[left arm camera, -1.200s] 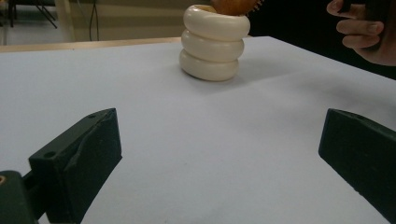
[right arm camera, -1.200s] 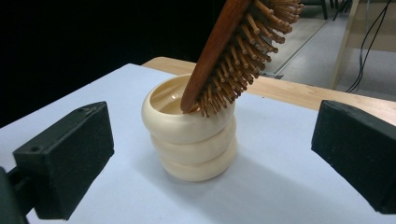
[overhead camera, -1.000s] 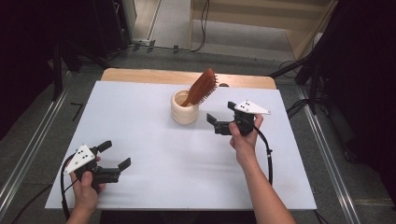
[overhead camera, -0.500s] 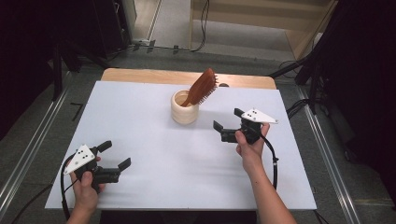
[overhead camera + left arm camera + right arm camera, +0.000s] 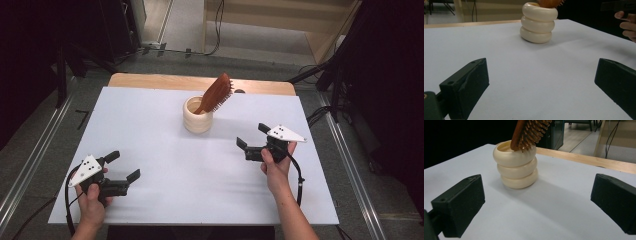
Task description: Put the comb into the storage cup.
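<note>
high view looks down from above — both gripper views sit low, sharing the cream holder [image 5: 198,115].

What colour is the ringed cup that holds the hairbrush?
Cream, plain; the cup shows best in the right gripper view.

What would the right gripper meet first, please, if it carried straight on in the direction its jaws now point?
Probably the cream ringed cup holding the hairbrush. It stands ahead of the open right gripper, slightly off-centre, so one jaw might strike it first.

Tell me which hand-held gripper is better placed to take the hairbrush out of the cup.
Right. The right hand-held gripper is open, nearer the ribbed cream cup, and the wooden hairbrush leans toward its side. The left hand-held gripper is near the table's front corner.
</note>
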`<move>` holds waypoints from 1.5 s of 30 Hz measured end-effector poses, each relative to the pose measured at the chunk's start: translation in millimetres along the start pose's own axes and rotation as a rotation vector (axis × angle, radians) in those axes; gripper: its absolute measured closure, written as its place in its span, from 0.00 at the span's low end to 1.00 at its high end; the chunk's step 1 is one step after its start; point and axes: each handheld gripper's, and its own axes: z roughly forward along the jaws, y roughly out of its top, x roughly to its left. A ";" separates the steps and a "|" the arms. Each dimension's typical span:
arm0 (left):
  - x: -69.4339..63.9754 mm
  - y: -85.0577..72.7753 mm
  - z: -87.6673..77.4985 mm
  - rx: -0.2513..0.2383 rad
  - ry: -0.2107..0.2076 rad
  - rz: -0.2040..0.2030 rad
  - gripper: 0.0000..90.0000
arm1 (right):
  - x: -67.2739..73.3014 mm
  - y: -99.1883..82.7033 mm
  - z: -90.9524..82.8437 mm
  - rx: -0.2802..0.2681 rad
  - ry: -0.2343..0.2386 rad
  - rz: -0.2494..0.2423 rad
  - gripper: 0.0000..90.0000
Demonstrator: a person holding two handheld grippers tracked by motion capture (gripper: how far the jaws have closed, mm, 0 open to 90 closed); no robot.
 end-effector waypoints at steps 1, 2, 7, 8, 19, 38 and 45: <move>-0.1 0.0 0.0 -0.001 0.001 0.000 0.00 | -0.4 -0.8 -1.4 -0.003 0.001 -0.004 0.00; -0.1 0.0 0.0 -0.001 0.001 0.000 0.00 | -0.8 -1.7 -2.9 -0.003 0.000 -0.007 0.00; -0.2 0.0 0.1 -0.001 0.001 0.001 0.00 | -3.0 -7.4 -10.1 0.000 -0.011 -0.012 0.00; -0.2 0.0 0.1 -0.001 0.000 0.002 0.00 | -3.6 -8.4 -11.5 0.000 -0.012 -0.012 0.00; -0.3 0.0 0.0 -0.002 0.002 0.002 0.00 | -10.7 -20.3 -30.1 0.000 -0.030 -0.008 0.00; -0.4 -0.1 -0.1 -0.003 0.005 -0.001 0.00 | -25.9 -38.6 -57.3 0.005 -0.077 0.003 0.00; -0.3 -0.1 -0.1 -0.002 0.005 0.000 0.00 | -33.2 -44.9 -68.9 -0.001 -0.102 0.014 0.00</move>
